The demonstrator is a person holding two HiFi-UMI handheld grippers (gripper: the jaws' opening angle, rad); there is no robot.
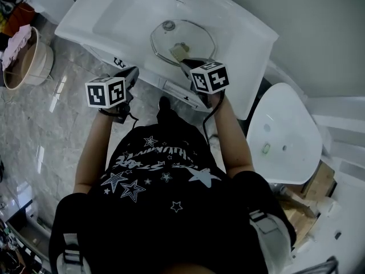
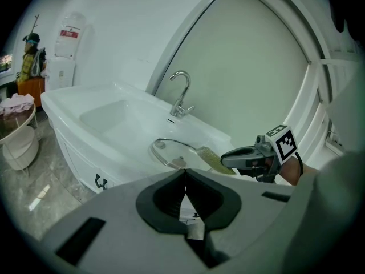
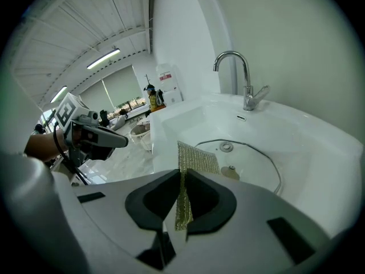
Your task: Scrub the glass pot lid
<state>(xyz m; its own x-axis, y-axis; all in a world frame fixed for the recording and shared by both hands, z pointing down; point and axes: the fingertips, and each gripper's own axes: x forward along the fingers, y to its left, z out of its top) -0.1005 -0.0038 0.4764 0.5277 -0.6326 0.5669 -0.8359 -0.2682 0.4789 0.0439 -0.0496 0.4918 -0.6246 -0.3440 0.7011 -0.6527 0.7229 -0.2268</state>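
The glass pot lid [image 1: 183,41] lies flat on the white sink top [image 1: 251,33], right of the basin, its knob [image 1: 169,25] up. My right gripper [image 1: 190,66] is at the lid's near edge, shut on a yellow-green scrub pad [image 1: 179,51] that hangs over the glass. In the right gripper view the scrub pad [image 3: 193,161] stands pinched between the jaws of my right gripper [image 3: 183,201], with the lid [image 3: 251,164] just beyond. My left gripper [image 1: 131,74] hovers off the sink's front edge, left of the lid, jaws shut on nothing; in its own view, my left gripper [image 2: 185,196] faces the lid [image 2: 174,152].
A chrome faucet [image 3: 242,79] rises behind the lid. The basin [image 1: 122,13] lies left of it. A round basket with cloth [image 1: 23,59] stands on the marble floor at the left. A white oval fixture [image 1: 285,133] sits to the right.
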